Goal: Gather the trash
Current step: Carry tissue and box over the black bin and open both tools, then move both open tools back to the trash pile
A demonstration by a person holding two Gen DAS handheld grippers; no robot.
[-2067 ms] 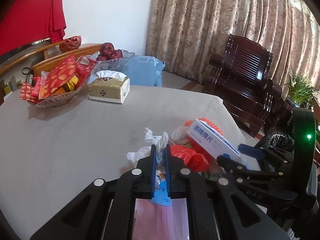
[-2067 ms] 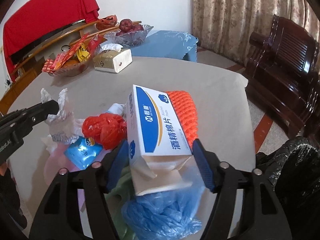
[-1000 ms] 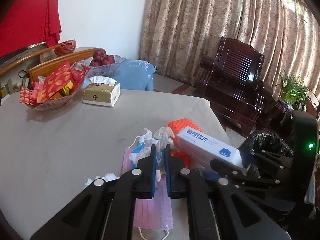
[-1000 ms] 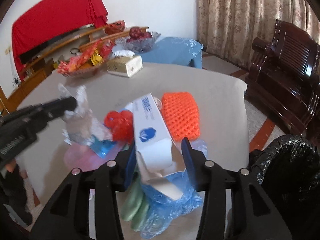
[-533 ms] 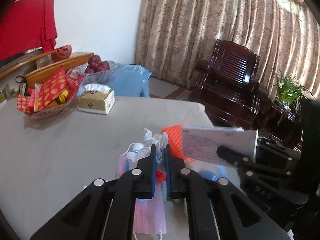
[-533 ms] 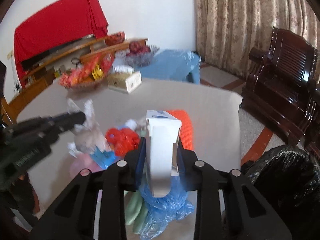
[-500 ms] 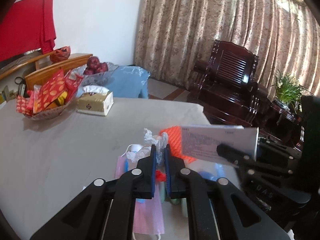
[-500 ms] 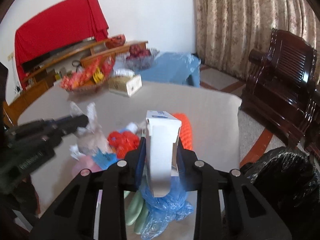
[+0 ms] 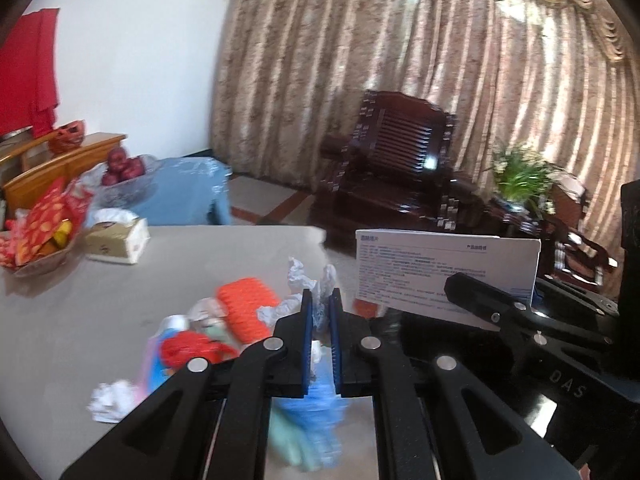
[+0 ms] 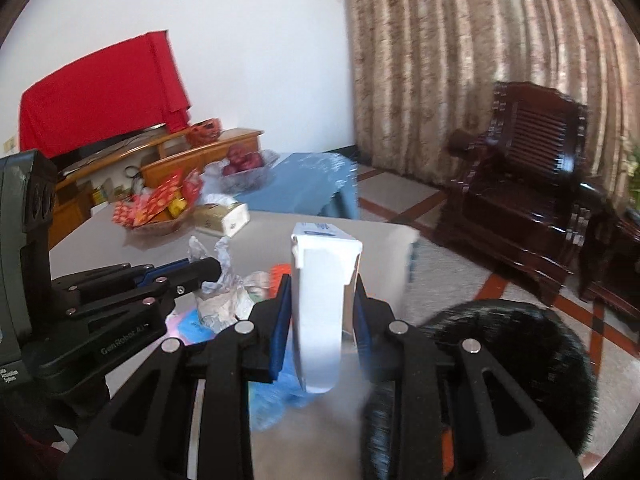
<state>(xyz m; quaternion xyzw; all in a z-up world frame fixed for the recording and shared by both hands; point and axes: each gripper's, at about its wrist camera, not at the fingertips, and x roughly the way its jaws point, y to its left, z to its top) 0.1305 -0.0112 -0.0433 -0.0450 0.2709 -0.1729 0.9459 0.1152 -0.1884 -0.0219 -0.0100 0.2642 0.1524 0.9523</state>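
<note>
My left gripper (image 9: 320, 300) is shut on a crumpled clear plastic wrapper (image 9: 310, 286), held up above the table. My right gripper (image 10: 320, 292) is shut on a white cardboard box (image 10: 322, 304) with blue print, lifted on edge; the same box (image 9: 444, 270) shows at the right of the left wrist view. Below lie an orange knitted pad (image 9: 248, 312), a red crumpled bag (image 9: 188, 350), a blue glove (image 10: 276, 394), a pink mask and a white tissue ball (image 9: 112, 398). A black-lined trash bin (image 10: 480, 360) stands just right of the right gripper.
On the grey table (image 9: 80, 320) stand a tissue box (image 9: 116, 240) and a basket of red snack packets (image 9: 40, 236). A fruit bowl (image 9: 124, 176) and a blue-covered seat lie behind. A dark wooden armchair (image 10: 528, 184), a potted plant (image 9: 520, 176) and curtains fill the right.
Both grippers have risen and swung right with their loads. The table edge and the trash bin have come closer; the pile on the table has slid toward the left.
</note>
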